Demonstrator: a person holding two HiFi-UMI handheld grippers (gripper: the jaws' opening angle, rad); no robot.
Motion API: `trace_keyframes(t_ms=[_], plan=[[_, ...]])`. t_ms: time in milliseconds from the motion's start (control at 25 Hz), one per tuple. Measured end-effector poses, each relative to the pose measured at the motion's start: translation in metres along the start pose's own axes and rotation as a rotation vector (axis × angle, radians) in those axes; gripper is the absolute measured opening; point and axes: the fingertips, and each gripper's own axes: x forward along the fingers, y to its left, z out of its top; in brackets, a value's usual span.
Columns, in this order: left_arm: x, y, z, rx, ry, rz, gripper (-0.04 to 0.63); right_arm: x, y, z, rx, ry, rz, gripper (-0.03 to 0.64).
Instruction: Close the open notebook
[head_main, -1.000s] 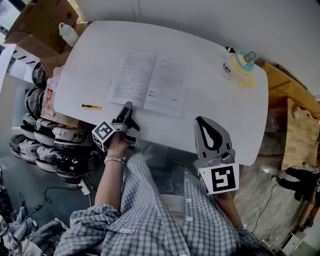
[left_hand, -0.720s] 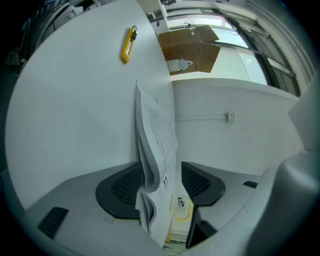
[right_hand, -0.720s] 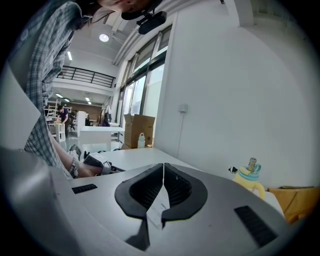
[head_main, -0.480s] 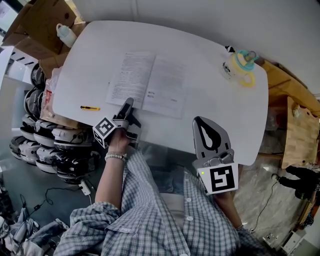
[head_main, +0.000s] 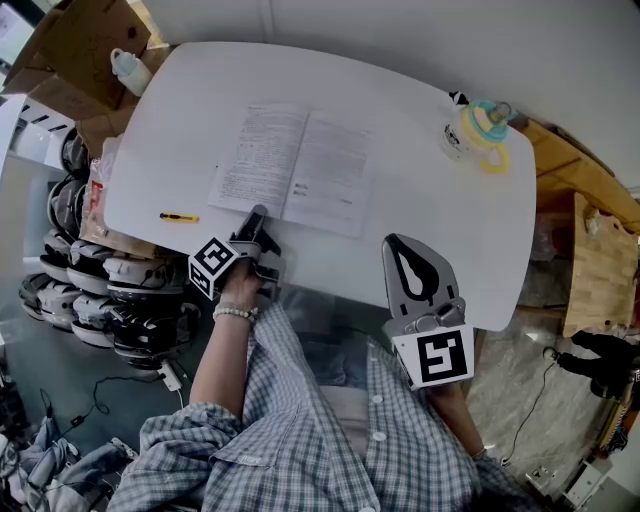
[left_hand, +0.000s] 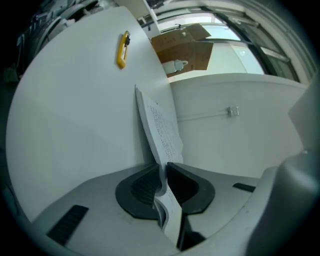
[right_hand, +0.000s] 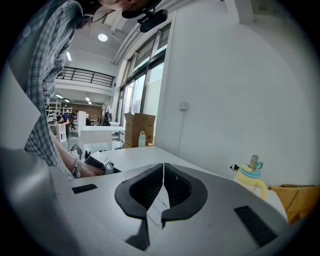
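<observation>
Print on the open notebook (head_main: 297, 168) and on the white slip (right_hand: 159, 204) is too small to read. The notebook lies mid-worktop (head_main: 420, 200). Left gripper (left_hand: 164, 169), tilted slightly down: fingers closing on the notebook's near page edge. Right gripper (right_hand: 163, 166), at the worktop's near edge: fingers clenched on the slip.

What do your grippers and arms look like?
The left gripper and right gripper are grey with black pads and a black-and-white marker cube. Sleeves are blue-and-white checked, with a beaded bracelet on the left wrist. The left jaws are closing on a notebook page.
</observation>
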Motion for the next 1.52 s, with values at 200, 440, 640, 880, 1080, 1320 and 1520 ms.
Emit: trace_keyframes(t_ms=[200, 440, 640, 880, 1080, 1320, 1520], plan=[[0.001, -0.015, -0.001, 0.206, 0.0, 0.032, 0.043, -0.003, 0.001, -0.002, 0.001, -0.003, -0.002, 0.023], [0.0, -0.028, -0.009, 0.496, 0.049, 0.084, 0.04, -0.008, 0.0, -0.004, 0.0, -0.006, -0.011, 0.023], [0.0, -0.032, -0.019, 0.79, 0.124, 0.129, 0.037, -0.01, 0.0, -0.007, 0.001, -0.001, -0.014, 0.023], [0.0, -0.038, -0.034, 1.087, 0.228, 0.147, 0.029, -0.01, 0.002, -0.007, 0.002, -0.001, -0.01, 0.023], [0.002, -0.041, -0.046, 1.314, 0.307, 0.149, 0.025, -0.009, 0.002, -0.007, 0.002, -0.005, -0.013, 0.023], [0.004, -0.04, -0.063, 1.559, 0.415, 0.14, 0.025, -0.009, 0.004, -0.008, 0.005, 0.0, -0.011, 0.023], [0.006, -0.037, -0.072, 1.668, 0.509, 0.148, 0.025, -0.008, 0.005, -0.01, 0.003, 0.002, -0.007, 0.023]])
